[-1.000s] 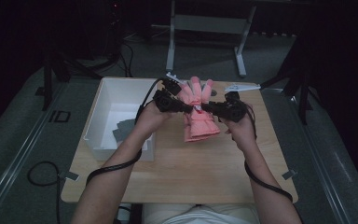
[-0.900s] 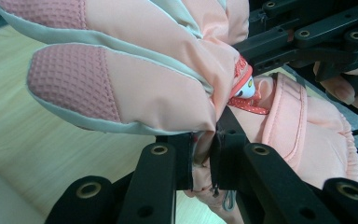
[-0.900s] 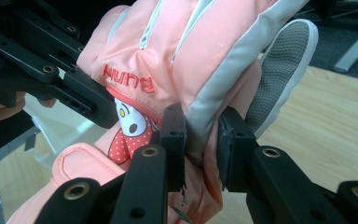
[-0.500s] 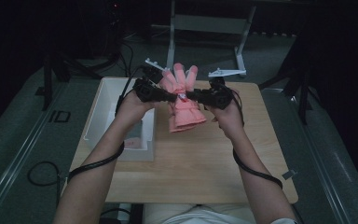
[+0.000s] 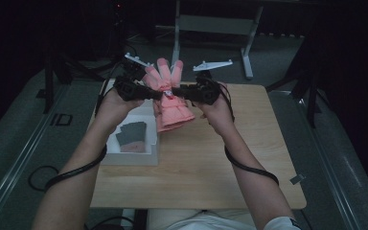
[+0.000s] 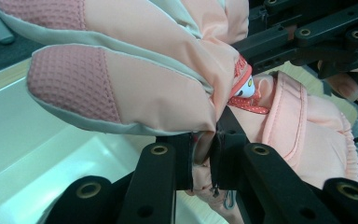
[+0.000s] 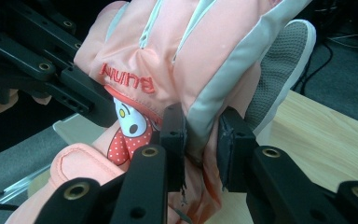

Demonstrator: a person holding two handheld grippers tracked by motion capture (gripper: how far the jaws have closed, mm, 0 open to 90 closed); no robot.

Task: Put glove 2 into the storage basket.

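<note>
A pink padded glove (image 5: pixel 168 98) with grey trim hangs in the air above the far side of the wooden table (image 5: pixel 230 158), fingers pointing away and cuff hanging toward me. My left gripper (image 5: pixel 159 94) pinches its left edge and my right gripper (image 5: pixel 176 92) pinches its right edge. In the left gripper view the black jaws are shut on a fold of the glove (image 6: pixel 135 88) below its fingers. The right gripper view has the jaws clamped on the glove's (image 7: pixel 191 60) side seam, beside a cartoon patch and red stitched lettering.
A white bin (image 5: pixel 129 155) sits at the table's left edge with dark grey folded gloves (image 5: pixel 133 134) inside. Beyond the table stand a metal frame (image 5: pixel 211 28) and dark stands on a grey floor. Cables trail from both grippers along the forearms.
Both grippers have carried the glove up and away from me, drifting left toward the bin. The grip on each side is unchanged.
</note>
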